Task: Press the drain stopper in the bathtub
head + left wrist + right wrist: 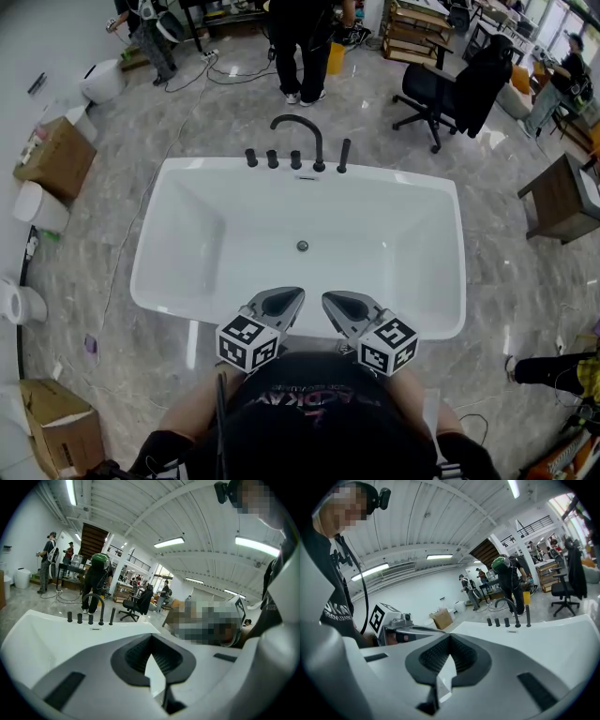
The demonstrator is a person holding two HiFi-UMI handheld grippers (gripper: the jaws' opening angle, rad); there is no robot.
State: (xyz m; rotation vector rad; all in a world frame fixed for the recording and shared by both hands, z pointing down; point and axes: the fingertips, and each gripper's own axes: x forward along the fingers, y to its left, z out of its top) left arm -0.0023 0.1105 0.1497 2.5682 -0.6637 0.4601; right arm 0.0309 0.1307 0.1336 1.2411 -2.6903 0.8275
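My left gripper (281,302) and right gripper (345,307) are pale grey with black ribbed pads (137,654). Their marker cubes (248,342) show black squares on white. The bathtub (187,206) is plain glossy white, and its drain stopper (302,246) is silvery grey. The faucet (302,131) is black. The floor (234,112) is grey marble with paler veins. The cardboard box (54,155) is brown.

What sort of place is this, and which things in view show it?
Likely a large workshop hall, not a bathroom: the bathtub stands on open floor near a cardboard box and an office chair.
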